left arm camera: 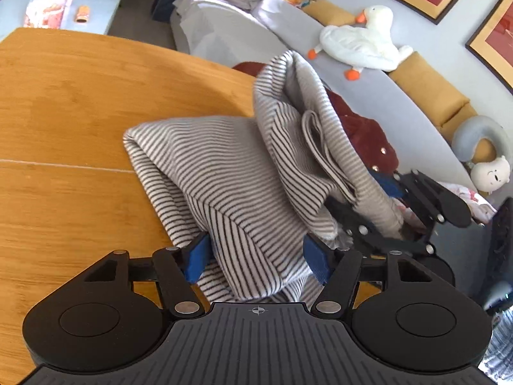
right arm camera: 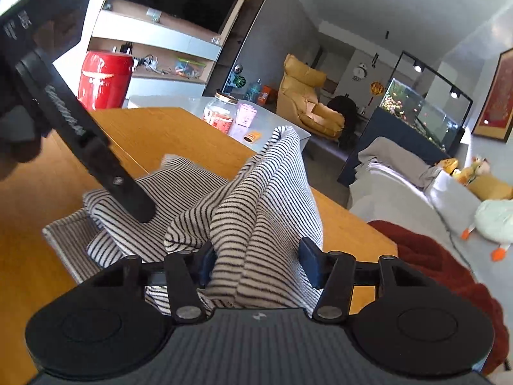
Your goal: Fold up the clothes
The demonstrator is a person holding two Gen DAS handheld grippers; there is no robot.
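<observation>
Striped garment (left arm camera: 224,173) lies bunched on the wooden table (left arm camera: 70,102), near its edge by the sofa, w/ one part lifted into a peak. Left gripper (left arm camera: 256,255) has its blue pads on both sides of a thick fold of the cloth, cloth filling the gap; pads look pressed on it. Right gripper (right arm camera: 256,261) likewise has a raised fold betw its pads, left pad buried in fabric, right pad touching the cloth edge. Left wrist view shows the right gripper (left arm camera: 413,205) from the side, behind the lifted cloth, plus a dark red garment (left arm camera: 362,128) off the table edge, grey sofa (left arm camera: 368,96) w/ goose plush (left arm camera: 362,41) & framed pictures. Right wrist view gives instead the left gripper's black body (right arm camera: 80,134) crossing over the flat part of the garment (right arm camera: 250,199), a jar (right arm camera: 221,112) on a pale low table, red can (right arm camera: 104,78), yellow armchair (right arm camera: 304,102), fish tank (right arm camera: 416,109). Lifted fold hides the table beyond in both views
</observation>
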